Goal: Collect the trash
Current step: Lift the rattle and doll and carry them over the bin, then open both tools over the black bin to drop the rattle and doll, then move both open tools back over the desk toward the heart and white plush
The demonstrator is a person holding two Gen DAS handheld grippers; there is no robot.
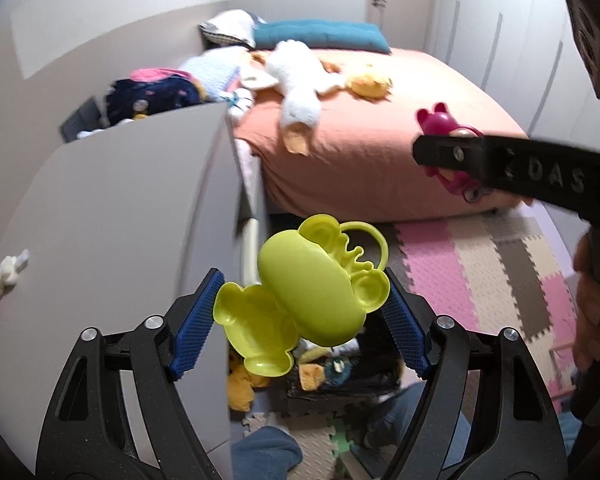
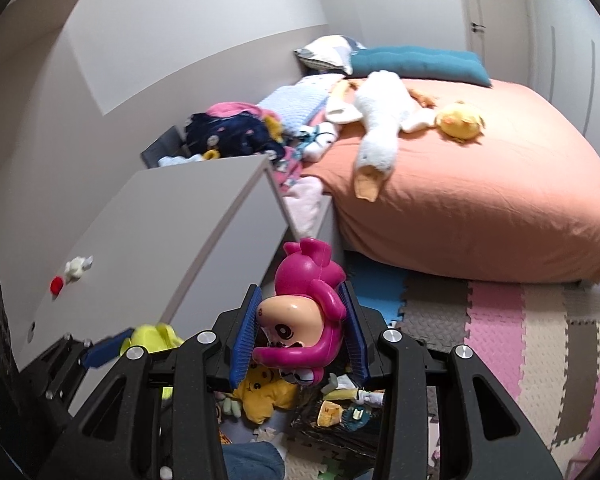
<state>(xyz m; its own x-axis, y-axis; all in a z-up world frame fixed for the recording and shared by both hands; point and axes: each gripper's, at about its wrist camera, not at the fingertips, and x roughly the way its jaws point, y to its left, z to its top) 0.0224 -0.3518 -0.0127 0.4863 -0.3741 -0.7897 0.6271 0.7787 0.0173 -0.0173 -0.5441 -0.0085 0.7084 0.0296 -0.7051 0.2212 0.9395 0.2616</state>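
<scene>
A yellow-green plastic toy point(image 1: 312, 292) sits between the blue pads of my left gripper point(image 1: 304, 276), its ears touching both pads, so the gripper is shut on it. In the right wrist view a pink plastic monkey toy point(image 2: 312, 312) hangs head-down in my right gripper point(image 2: 300, 292), with both pads against it. Directly below both grippers stands a black bin point(image 1: 380, 386) holding a yellow plush and other small toys; the right wrist view also shows the bin point(image 2: 300, 426). Across the left wrist view reaches a finger point(image 1: 500, 164) of the right gripper, with the pink toy point(image 1: 440, 120) behind it.
A grey cabinet point(image 1: 120, 220) stands to the left, with a small white and red item point(image 1: 8, 276) on top. The orange bed point(image 2: 480, 200) beyond carries a white goose plush point(image 2: 380, 124) and a yellow chick. Foam mats point(image 2: 520, 340) cover the floor. The person's jeans point(image 1: 268, 456) are below.
</scene>
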